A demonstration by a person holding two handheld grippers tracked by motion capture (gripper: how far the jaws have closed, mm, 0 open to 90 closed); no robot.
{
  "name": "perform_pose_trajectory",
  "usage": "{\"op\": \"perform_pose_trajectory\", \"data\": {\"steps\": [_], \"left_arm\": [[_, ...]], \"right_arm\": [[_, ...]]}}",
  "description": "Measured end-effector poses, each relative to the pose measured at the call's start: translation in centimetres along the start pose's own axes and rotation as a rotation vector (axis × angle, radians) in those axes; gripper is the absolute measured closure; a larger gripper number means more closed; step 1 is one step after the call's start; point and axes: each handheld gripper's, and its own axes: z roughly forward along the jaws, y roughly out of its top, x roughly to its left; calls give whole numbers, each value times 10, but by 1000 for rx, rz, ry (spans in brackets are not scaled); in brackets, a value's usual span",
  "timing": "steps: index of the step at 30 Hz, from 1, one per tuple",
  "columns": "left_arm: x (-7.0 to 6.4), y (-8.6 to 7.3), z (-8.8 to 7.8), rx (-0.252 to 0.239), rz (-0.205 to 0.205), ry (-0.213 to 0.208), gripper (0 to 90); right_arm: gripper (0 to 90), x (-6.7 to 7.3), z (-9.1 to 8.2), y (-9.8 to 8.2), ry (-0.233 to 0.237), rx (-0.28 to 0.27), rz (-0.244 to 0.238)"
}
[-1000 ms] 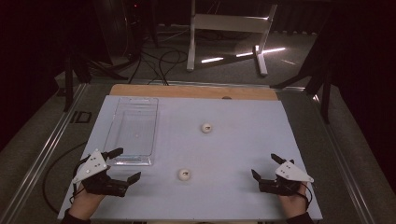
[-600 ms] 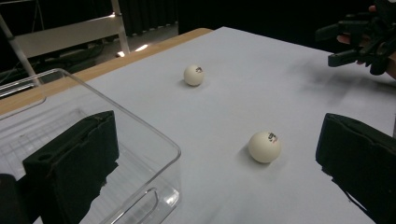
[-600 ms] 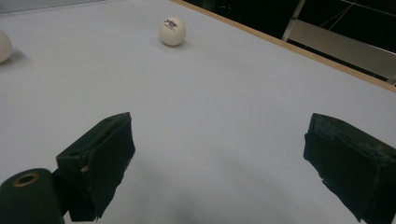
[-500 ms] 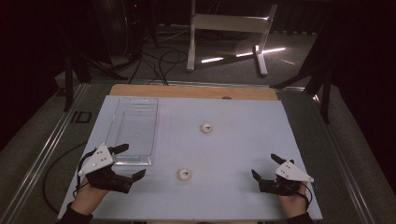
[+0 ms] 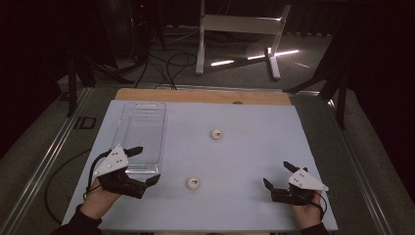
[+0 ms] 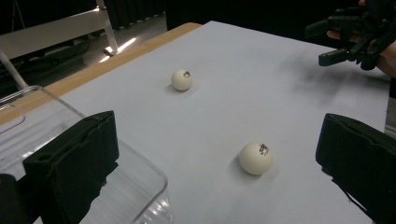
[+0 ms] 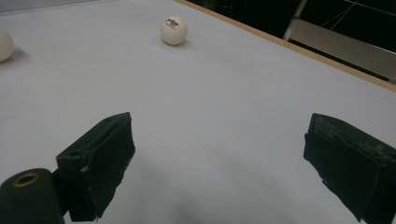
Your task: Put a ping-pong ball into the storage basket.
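left gripper (image 5: 146, 165) jaws spread, nothing held | near ball (image 5: 193, 183) on the desk (image 5: 254, 142) just to its right, between the jaws' line in its own view (image 6: 255, 158) | right gripper (image 5: 277, 174) spread, farther off | I'd reach left-handed; ball round, no axis

Both grippers low at the near edge, jaws spread.

The left gripper (image 5: 146, 164) sits in the person's left hand (image 5: 98, 198), jaws wide apart and angled right. The right gripper (image 5: 277, 174), in the right hand (image 5: 306, 210), points left, likewise agape.
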Motion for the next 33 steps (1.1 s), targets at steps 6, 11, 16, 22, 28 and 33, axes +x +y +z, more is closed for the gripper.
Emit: {"op": "perform_pose_trajectory", "data": {"steps": [6, 11, 16, 22, 28, 33], "left_arm": [[-3, 6, 7, 1, 8, -3, 4], [-5, 10, 13, 14, 17, -20, 4], [-8, 16, 19, 24, 26, -39, 4], [-12, 23, 28, 42, 38, -58, 4], [-16, 28, 38, 63, 57, -78, 4], [-19, 30, 46, 83, 57, -95, 4]], "right_arm": [[84, 0, 0, 0, 3, 1, 2], [84, 0, 1, 0, 8, 3, 3], [84, 0, 1, 0, 10, 4, 2], [84, 0, 1, 0, 11, 4, 3], [85, 0, 0, 0, 12, 3, 3], [85, 0, 1, -1, 13, 3, 4]]}}
